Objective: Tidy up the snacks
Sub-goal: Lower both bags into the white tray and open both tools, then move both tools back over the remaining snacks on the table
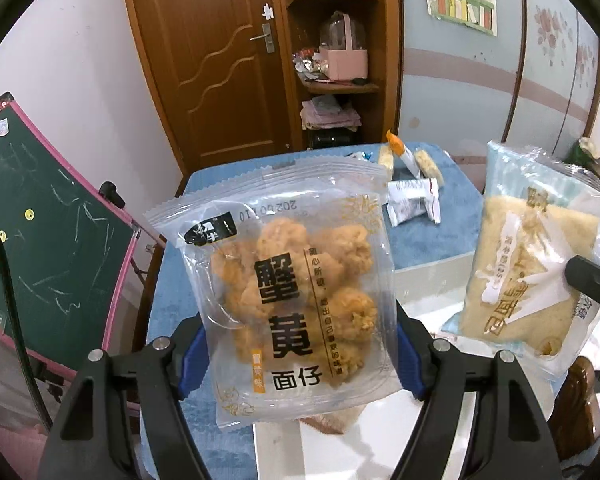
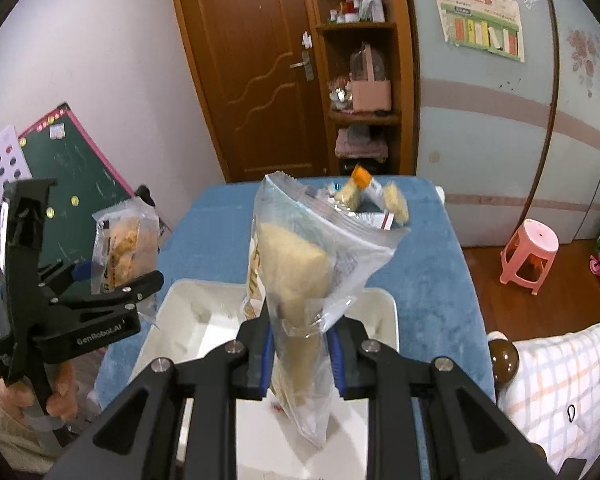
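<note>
Two grippers clamp snacks: left gripper (image 1: 298, 354) pinches the clear crab-roe packet (image 1: 288, 292). Right gripper (image 2: 300, 360) squeezes the pale cracker bag (image 2: 300, 276) upright.

The left gripper (image 1: 298, 364) is clamped on a snack packet (image 1: 288, 292), raised at nine o'clock of the right gripper (image 2: 298, 360), which pinches a cracker packet (image 2: 300, 276) upright.

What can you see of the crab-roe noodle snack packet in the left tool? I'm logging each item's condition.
The snack packet is a clear plastic pouch with crimped, serrated end seals, gold corner ornaments and bold black Chinese lettering. Golden-orange clumps fill its middle. It looks sealed and undamaged. The left tool holds it in the air by its lower sides, printed face to that camera, tilted slightly. Only the blue pads touch it.
</note>
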